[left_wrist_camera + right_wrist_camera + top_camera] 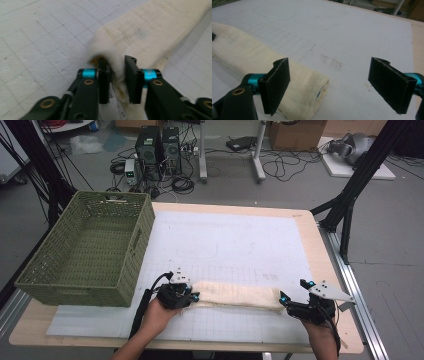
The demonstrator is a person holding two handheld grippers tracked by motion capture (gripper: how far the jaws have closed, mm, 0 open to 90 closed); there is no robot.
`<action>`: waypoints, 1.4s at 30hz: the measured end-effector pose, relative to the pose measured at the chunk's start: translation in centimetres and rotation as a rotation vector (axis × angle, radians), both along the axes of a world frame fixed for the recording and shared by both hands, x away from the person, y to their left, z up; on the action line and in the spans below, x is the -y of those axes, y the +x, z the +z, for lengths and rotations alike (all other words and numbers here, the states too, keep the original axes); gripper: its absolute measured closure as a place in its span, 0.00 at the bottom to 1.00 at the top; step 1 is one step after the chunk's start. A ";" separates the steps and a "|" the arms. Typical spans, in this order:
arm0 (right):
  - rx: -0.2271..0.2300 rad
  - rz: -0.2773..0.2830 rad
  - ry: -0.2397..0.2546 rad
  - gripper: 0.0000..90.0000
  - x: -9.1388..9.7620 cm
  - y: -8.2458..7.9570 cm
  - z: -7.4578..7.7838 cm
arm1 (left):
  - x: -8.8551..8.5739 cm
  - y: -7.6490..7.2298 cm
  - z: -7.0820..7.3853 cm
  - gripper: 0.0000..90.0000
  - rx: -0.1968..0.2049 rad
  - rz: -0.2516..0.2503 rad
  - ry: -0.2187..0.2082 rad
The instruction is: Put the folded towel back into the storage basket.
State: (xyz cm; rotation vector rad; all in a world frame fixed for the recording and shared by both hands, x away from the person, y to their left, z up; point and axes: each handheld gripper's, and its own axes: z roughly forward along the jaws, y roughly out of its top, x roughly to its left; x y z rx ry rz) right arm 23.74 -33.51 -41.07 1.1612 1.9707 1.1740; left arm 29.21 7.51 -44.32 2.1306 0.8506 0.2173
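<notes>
Green woven basket at far left of the bench, sitting partly on the white gridded mat, nothing visible inside it. Just right of the basket's near corner, left gripper held in the person's left hand, cable trailing back along the forearm. Its fingers pinch the left end of the cream cloth; in the left gripper view the fabric is bunched up between the two black pads, a small white label poking out below (text too blurred to read). Cloth is folded or rolled into a long narrow strip, lying flat on the mat along the near edge of the bench, running from left gripper across to right gripper. Some yellowish staining on the fabric. Right end of the cloth sits low between the right gripper's fingers, nearer the left pad in that view; pads spread wide, not pressing on the fabric. Right gripper in the high view at the cloth's right end, grey three-cornered plate on top, right hand behind it near the bench's front edge. Floor beyond the bench: computer towers, tangled cables, cardboard boxes (far right side)
</notes>
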 end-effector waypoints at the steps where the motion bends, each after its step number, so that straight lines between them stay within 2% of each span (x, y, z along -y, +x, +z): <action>1: -0.001 -0.002 0.001 0.18 0.0 0.0 0.0 | 0.0 -0.1 0.0 0.88 0.004 -0.007 -0.001; 5: -0.001 0.004 0.004 0.18 -0.1 0.0 0.0 | -0.3 0.1 -0.2 0.90 -0.020 0.005 -0.041; 9: 0.001 0.006 0.001 0.18 -0.1 0.0 0.0 | -0.3 0.0 0.0 0.91 -0.035 0.018 -0.047; 12: 0.003 0.010 0.005 0.18 0.0 0.0 0.0 | -0.5 -0.2 0.3 0.91 -0.020 0.003 -0.070; 15: 0.007 0.004 0.013 0.18 0.1 0.0 -0.1 | -1.0 -0.5 0.6 0.91 0.009 -0.007 -0.129; 20: -0.001 0.012 0.019 0.18 0.2 -0.1 0.0 | -1.6 -0.8 0.8 0.91 0.015 -0.012 -0.189; 27: -0.013 0.026 0.006 0.18 -0.3 0.0 0.0 | -1.8 -0.9 0.9 0.91 0.022 -0.027 -0.207; 30: -0.035 0.043 -0.014 0.23 -0.4 0.2 -0.4 | -2.0 -0.8 1.0 0.91 0.027 -0.032 -0.225; 35: -0.073 0.034 -0.021 0.23 -0.7 0.7 -1.3 | -2.1 -0.8 1.0 0.90 0.042 -0.047 -0.226; 42: -0.083 0.039 -0.046 0.23 -1.6 1.1 -1.6 | -2.1 -0.9 1.1 0.90 0.064 -0.070 -0.230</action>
